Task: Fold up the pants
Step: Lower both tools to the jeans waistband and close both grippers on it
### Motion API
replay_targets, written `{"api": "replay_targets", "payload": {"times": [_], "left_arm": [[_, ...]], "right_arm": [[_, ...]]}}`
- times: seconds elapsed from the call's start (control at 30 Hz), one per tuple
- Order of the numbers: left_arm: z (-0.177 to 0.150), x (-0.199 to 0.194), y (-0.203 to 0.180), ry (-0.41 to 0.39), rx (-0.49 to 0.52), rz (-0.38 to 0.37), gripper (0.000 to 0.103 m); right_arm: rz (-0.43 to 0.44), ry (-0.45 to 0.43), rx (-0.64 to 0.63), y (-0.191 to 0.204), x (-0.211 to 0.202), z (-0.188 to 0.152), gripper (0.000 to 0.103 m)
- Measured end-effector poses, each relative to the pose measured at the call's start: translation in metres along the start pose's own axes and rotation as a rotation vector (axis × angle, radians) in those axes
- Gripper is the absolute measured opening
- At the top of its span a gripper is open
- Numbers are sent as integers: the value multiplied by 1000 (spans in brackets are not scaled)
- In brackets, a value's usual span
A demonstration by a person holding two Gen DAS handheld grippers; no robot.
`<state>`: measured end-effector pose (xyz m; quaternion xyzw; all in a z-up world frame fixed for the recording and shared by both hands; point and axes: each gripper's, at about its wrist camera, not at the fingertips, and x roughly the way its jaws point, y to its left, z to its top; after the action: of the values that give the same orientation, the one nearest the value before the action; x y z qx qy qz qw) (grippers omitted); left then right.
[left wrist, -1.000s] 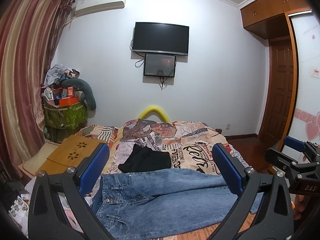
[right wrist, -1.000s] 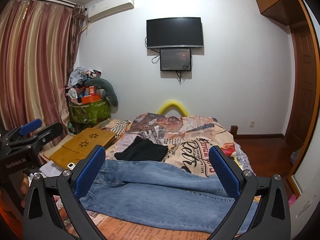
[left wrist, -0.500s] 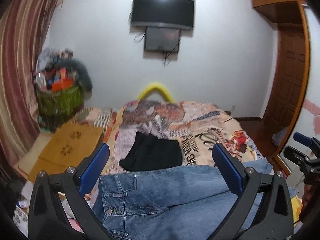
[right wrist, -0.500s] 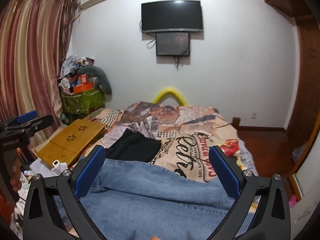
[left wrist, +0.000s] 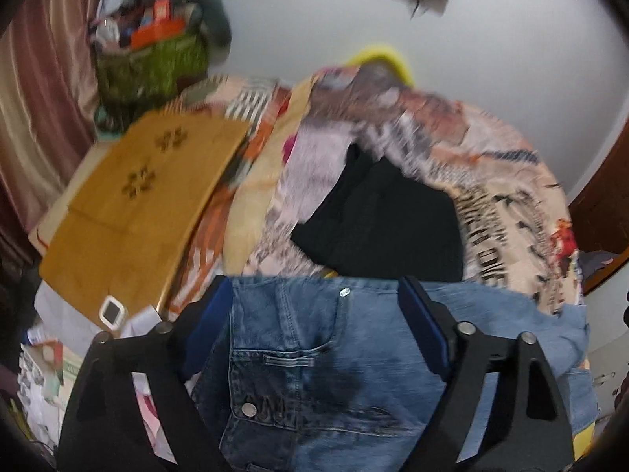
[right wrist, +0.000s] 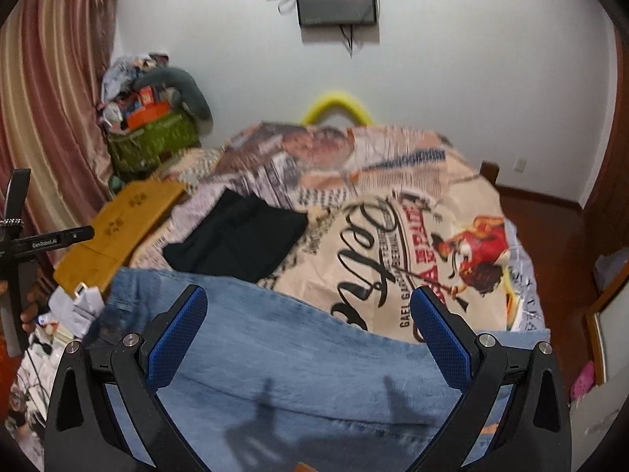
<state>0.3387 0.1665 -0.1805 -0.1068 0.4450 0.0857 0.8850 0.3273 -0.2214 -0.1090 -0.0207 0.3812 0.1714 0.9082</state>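
Left hand-held gripper (left wrist: 314,306) spread wide, blue pads apart, nothing pinched. Poised over the waist end of the jeans (left wrist: 322,358); waistband button just ahead between the fingers, front pocket and a lower rivet directly beneath. Left-wrist view blurred, fine detail lost.

Right hand-held gripper (right wrist: 308,326) likewise spread, nothing between the pads. Over the leg part of the jeans (right wrist: 275,358), with finger shadows on the denim below. Whether either gripper touches the cloth: cannot tell.

Jeans flat across the near end of the bed (right wrist: 412,196), waist toward the left gripper, legs running to the right past the right gripper. Printed bedcover beyond the fingers of both.

Black garment (right wrist: 240,236), folded, just ahead of the jeans, ahead-left of the right gripper and ahead-right of the left one; near edge beside the waistband, contact unclear.

Wooden tray (left wrist: 133,204) ahead-left of the left gripper, at the bed's edge. Green basket (right wrist: 153,141) full of clutter farther ahead-left, by the curtain (right wrist: 43,78). Screen (right wrist: 336,0) on the far wall, straight ahead. Left gripper's body seen at the far left edge of the right-wrist view.
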Motion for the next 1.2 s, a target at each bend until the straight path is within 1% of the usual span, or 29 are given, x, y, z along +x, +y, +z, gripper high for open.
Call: {"api": "replay_targets", "payload": {"times": [0.13, 0.23, 0.3, 0.4, 0.47, 0.5, 0.53, 0.67, 0.7, 0.73, 0.77, 0.8, 0.83, 0.87, 0.93, 0.97, 1.03, 1.07, 1.1, 1.13, 1.17, 1.2], "left_arm": [[-7, 49, 12, 88, -1, 53, 73], [-13, 75, 18, 151, -14, 66, 71], [-16, 92, 22, 187, -15, 76, 71], [-21, 114, 22, 227, 7, 97, 71], [-23, 126, 20, 246, 24, 97, 71], [-24, 132, 19, 264, 33, 88, 66], [-26, 138, 17, 285, 43, 83, 63], [-28, 145, 8, 263, 96, 134, 62], [-28, 146, 9, 258, 94, 139, 58], [-27, 146, 10, 251, 88, 151, 45], [-26, 145, 12, 241, 78, 174, 36], [-25, 143, 16, 228, 52, 164, 29], [-25, 141, 18, 221, 35, 150, 24], [-25, 140, 20, 218, 25, 140, 23], [-25, 140, 19, 210, 35, 140, 20], [-26, 139, 17, 205, 45, 145, 19], [-27, 136, 13, 192, 67, 159, 13], [-27, 133, 11, 188, 71, 159, 12], [-27, 130, 11, 185, 69, 157, 11], [-27, 128, 10, 182, 65, 153, 10], [-27, 125, 10, 179, 65, 148, 10], [-22, 118, 11, 159, 65, 138, 9]], "right_arm": [[19, 92, -3, -11, 36, -1, 94], [22, 134, 0, -20, 66, 0, 94], [47, 165, 15, -23, 83, -2, 94], [73, 210, 18, -26, 107, -4, 94], [89, 238, 0, -22, 121, -6, 93], [101, 249, -14, -20, 128, -7, 90], [113, 262, -29, -18, 134, -9, 87], [136, 294, -74, -7, 152, -12, 80], [143, 298, -77, -6, 155, -13, 76], [154, 304, -76, -6, 157, -14, 76], [164, 305, -72, -5, 159, -15, 75], [173, 301, -70, -4, 159, -16, 75], [177, 297, -76, -3, 159, -16, 74], [179, 296, -82, -2, 159, -17, 72], [187, 291, -93, 0, 157, -17, 62], [185, 292, -99, 2, 157, -18, 60], [174, 297, -117, 6, 156, -20, 49], [168, 300, -123, 7, 156, -21, 45], [164, 308, -130, 8, 155, -23, 37], [162, 317, -137, 9, 155, -24, 26], [160, 326, -145, 8, 154, -27, 21], [150, 327, -151, 9, 153, -29, 14]]}}
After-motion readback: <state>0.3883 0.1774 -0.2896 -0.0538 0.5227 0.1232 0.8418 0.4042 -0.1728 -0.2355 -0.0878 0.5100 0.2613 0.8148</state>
